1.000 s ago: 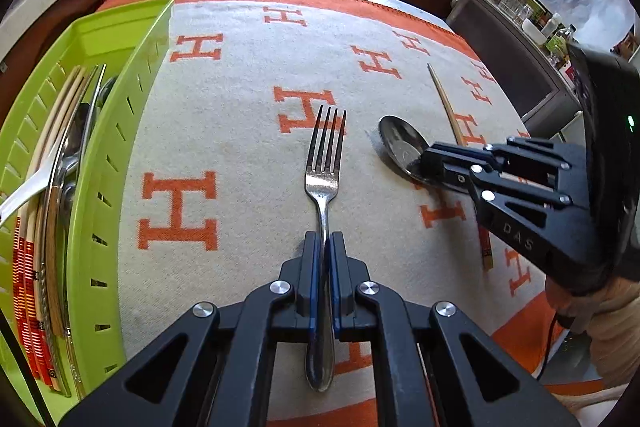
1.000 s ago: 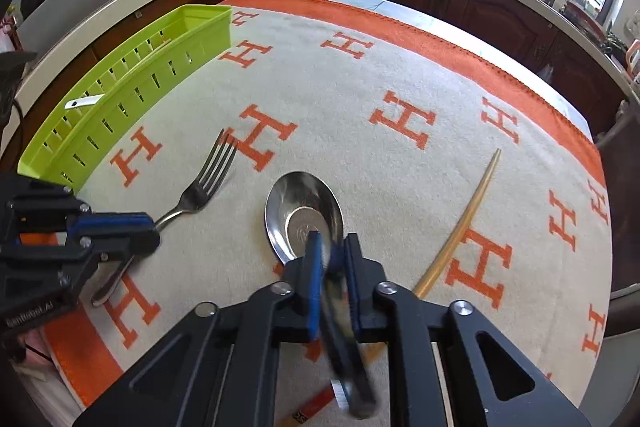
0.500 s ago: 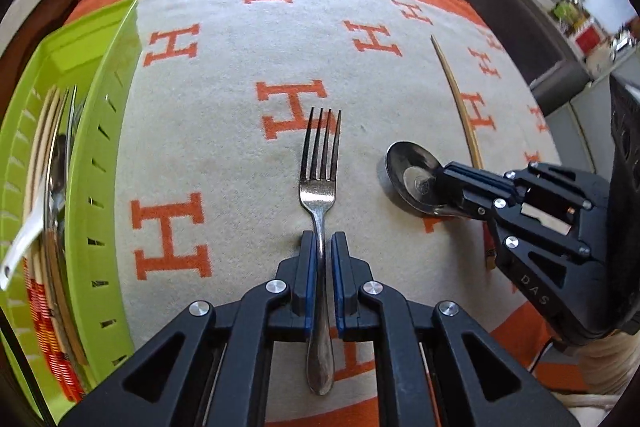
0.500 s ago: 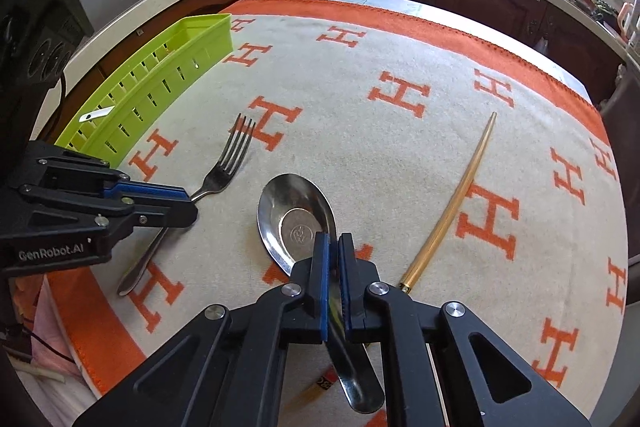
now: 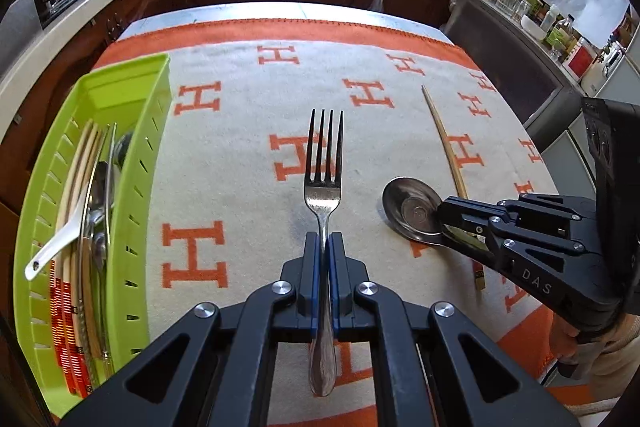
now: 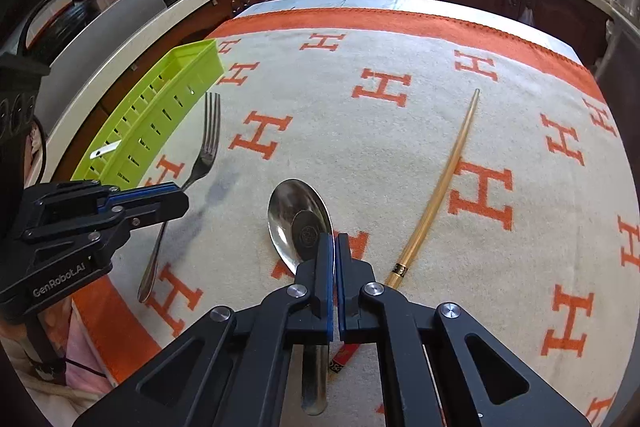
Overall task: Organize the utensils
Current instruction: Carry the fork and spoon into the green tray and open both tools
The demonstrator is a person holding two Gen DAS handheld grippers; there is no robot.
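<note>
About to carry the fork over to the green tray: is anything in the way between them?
Nothing visible. The left gripper is shut on the fork, and only bare cloth lies between it and the tray. The spoon and chopstick lie on the opposite side.

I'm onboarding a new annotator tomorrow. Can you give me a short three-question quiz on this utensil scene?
1. True or false: the left gripper is shut on the fork.
2. What does the right gripper hold? A) chopstick B) spoon C) nothing
3. Fill in: the loose chopstick lies on the ____, outside the green tray.

Key: 1 true. 2 B, the spoon. 3 blanket.
</note>
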